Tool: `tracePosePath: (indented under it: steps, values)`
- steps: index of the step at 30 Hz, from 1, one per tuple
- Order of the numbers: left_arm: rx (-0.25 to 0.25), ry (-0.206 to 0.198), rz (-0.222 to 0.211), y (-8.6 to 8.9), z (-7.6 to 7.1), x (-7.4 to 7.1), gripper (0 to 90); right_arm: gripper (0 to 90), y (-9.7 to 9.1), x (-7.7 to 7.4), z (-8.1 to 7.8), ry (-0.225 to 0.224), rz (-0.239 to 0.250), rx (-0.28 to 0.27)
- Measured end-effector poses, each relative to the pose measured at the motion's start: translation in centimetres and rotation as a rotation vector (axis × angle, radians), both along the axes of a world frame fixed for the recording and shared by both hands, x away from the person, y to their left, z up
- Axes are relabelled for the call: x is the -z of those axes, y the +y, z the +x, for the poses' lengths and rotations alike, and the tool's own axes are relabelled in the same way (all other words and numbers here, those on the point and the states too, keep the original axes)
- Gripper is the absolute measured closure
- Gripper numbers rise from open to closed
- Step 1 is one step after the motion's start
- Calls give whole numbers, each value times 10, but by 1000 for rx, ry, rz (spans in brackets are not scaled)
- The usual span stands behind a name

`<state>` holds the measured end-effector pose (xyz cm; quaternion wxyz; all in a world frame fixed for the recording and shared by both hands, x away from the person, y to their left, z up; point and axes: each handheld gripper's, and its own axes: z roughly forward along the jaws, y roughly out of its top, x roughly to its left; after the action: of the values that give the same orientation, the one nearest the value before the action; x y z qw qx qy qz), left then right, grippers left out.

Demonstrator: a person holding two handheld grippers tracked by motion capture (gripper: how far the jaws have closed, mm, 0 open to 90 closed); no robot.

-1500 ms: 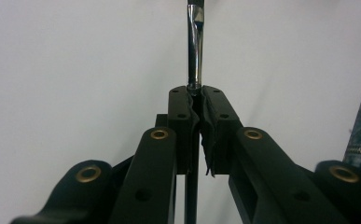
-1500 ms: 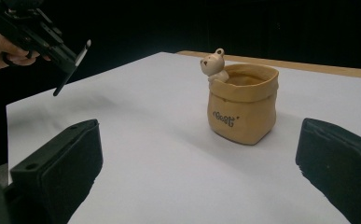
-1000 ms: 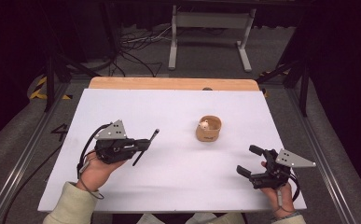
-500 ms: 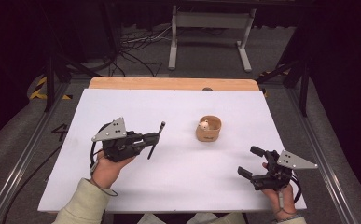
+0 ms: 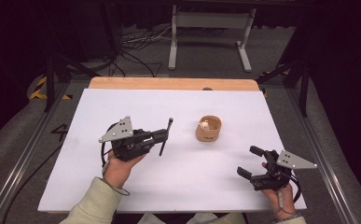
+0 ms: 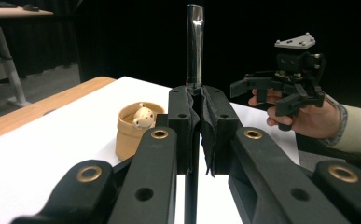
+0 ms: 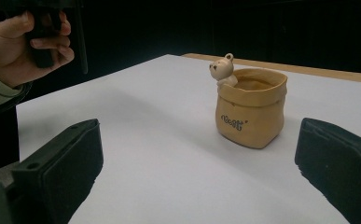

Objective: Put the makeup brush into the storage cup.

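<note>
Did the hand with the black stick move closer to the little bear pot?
Yes. In the high view the left gripper, shut on the black stick, has slid right across the white table toward the bear pot, which stayed put.

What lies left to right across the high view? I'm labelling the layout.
Left hand-held gripper shut on a pen → bear pot → right hand-held gripper, jaws open, all over the white table.
</note>
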<state>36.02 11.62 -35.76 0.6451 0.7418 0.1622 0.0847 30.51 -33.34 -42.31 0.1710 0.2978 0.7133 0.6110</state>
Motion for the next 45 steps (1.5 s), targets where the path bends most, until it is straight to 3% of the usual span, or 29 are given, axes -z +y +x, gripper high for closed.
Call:
tracePosePath:
  steps: [8, 12, 17, 22, 29, 38, 45]
  values:
    - [11, -13, -14, -14, 2, 7, 832, 25, 5, -3, 0, 0, 16, -20]
    - [19, -4, -39, -19, 4, 10, 832, 28, 11, -6, 1, -9, 7, -40]
    - [30, -28, -52, -28, 1, 11, 832, 30, 18, -6, 4, -12, -10, -55]
    - [37, -28, -43, -36, 0, 16, 832, 29, 22, -7, 6, -12, -14, -66]
    - [36, -22, -43, -37, 2, 21, 832, 23, 37, -15, 8, -49, -46, -106]
    - [52, -20, -40, -39, 1, 23, 832, 196, 56, -29, 19, -60, -18, -161]
    - [57, -18, -36, -40, 1, 25, 832, 241, 71, -43, 29, -63, 9, -191]
